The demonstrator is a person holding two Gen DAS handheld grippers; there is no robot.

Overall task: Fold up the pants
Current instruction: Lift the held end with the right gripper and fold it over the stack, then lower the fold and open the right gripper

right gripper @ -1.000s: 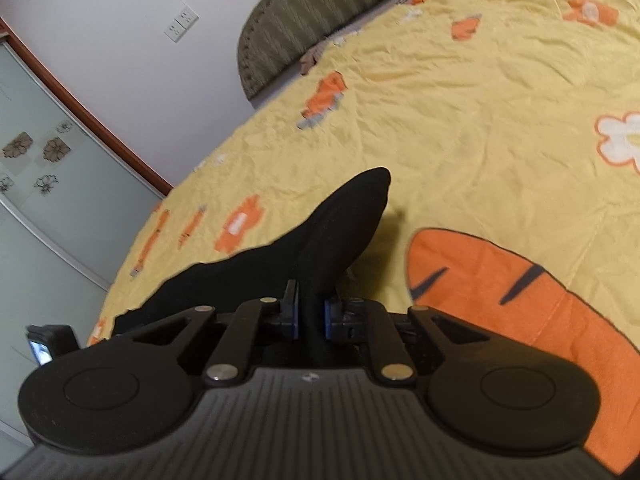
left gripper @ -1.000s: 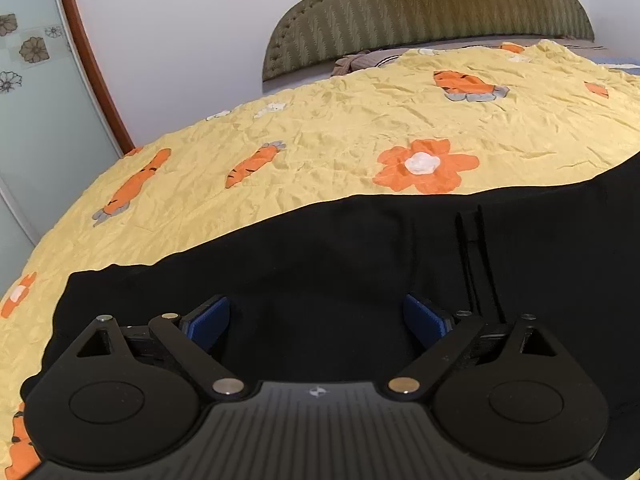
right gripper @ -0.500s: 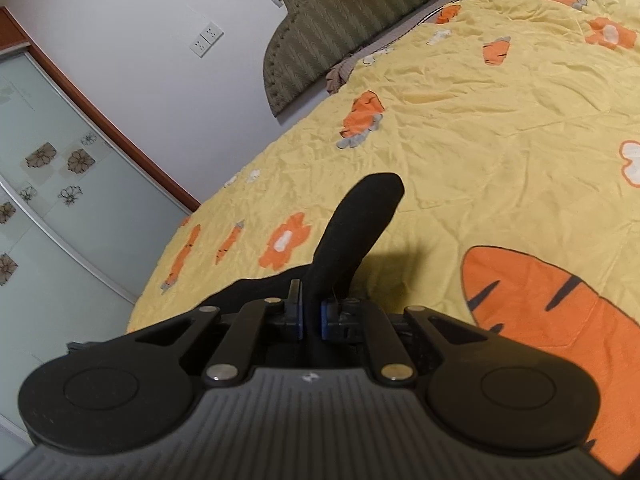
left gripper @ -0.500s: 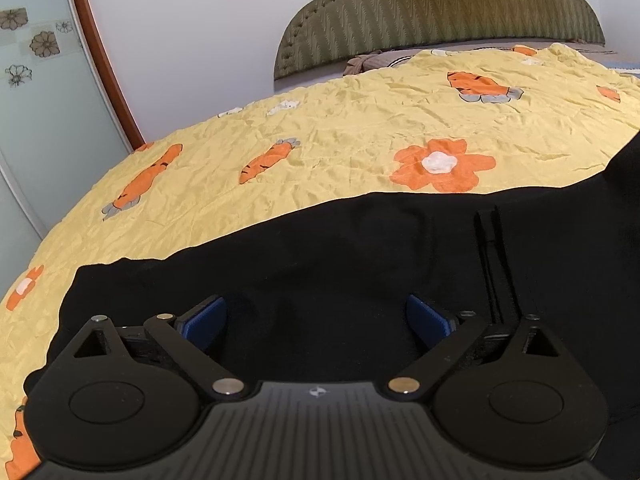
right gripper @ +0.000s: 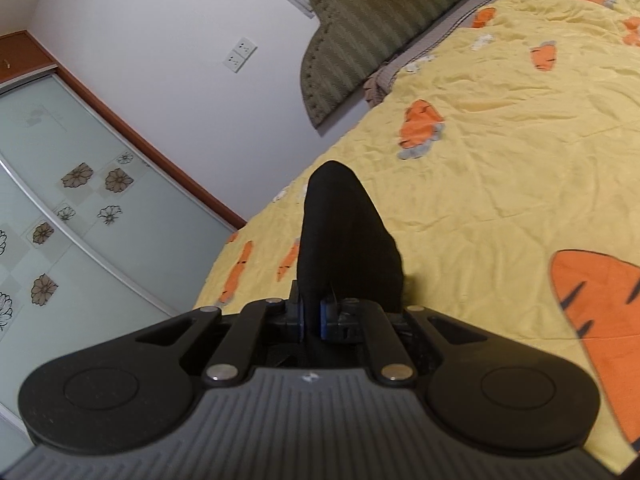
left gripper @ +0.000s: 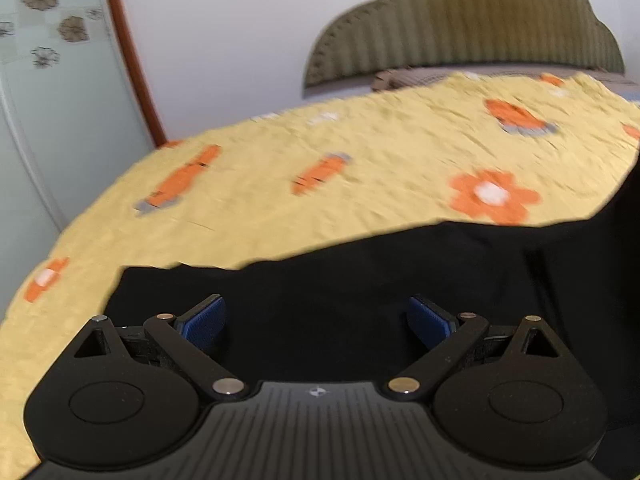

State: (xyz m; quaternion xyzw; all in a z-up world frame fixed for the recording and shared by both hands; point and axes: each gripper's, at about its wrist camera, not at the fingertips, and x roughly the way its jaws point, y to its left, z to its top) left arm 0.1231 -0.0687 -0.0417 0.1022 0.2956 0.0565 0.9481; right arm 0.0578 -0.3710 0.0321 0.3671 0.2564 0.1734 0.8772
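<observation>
- One pair of black pants [left gripper: 360, 280] lies spread on the bed's yellow carrot-print quilt [left gripper: 360, 184].
- Two tongs: left tongs [left gripper: 316, 320] spread wide above the cloth, holding nothing.
- Only the right view shows right tongs [right gripper: 311, 314] pinching a raised pants fold [right gripper: 340, 236].

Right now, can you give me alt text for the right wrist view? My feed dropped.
The right gripper is shut on a lifted fold of the black pants, which rises above a yellow carrot-print bedspread. Behind are a green headboard and white wall.
</observation>
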